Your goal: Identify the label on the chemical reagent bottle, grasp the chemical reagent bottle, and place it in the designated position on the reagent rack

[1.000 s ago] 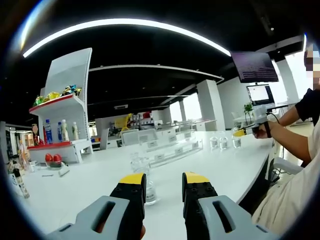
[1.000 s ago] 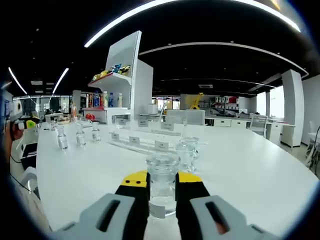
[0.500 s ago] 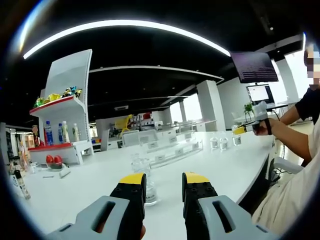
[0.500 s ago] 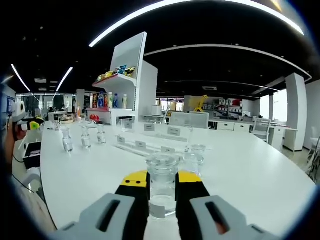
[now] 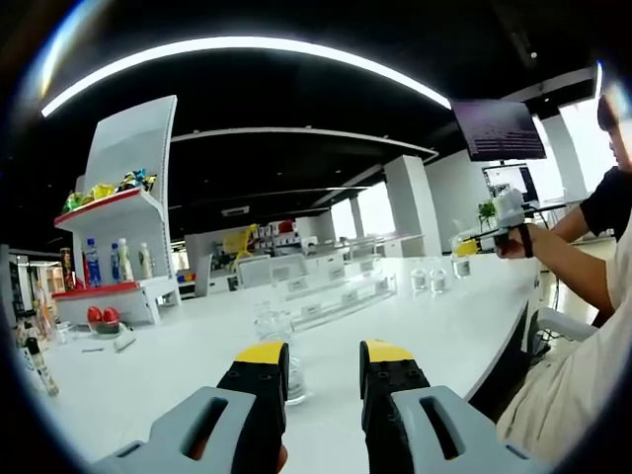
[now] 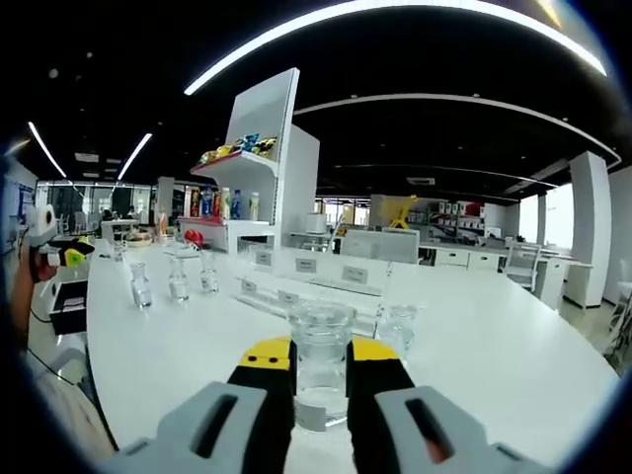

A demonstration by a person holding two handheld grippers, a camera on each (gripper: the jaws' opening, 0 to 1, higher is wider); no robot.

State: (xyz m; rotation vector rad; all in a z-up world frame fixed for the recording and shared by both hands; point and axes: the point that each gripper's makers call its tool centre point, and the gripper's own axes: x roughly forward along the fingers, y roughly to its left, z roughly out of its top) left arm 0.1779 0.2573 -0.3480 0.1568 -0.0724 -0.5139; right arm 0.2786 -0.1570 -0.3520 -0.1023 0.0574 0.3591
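My right gripper (image 6: 321, 357) is shut on a clear glass reagent bottle (image 6: 321, 331) with a round stopper, held upright above the white table (image 6: 513, 365). Beyond it lies the clear reagent rack (image 6: 296, 288) with small label cards along its steps. A second glass bottle (image 6: 400, 328) stands just right of the held one, and three more bottles (image 6: 176, 283) stand in a row at the left. My left gripper (image 5: 325, 357) is open over the table with nothing between its jaws. A glass bottle (image 5: 276, 338) stands just beyond its left jaw. The rack (image 5: 341, 294) lies farther back. The right gripper (image 5: 486, 237) shows at the right, in a person's hand.
A white shelf unit (image 5: 123, 237) with drink bottles and snack bags stands at the table's far left. Red items and a pen (image 5: 107, 318) lie near it. A person's arm (image 5: 568, 262) and trouser leg (image 5: 583, 395) are at the right, along the table's curved edge.
The right gripper view has swung left, so the rack and bottles sit farther right in it. The bottle stays clamped. In the left gripper view the right gripper has risen slightly.
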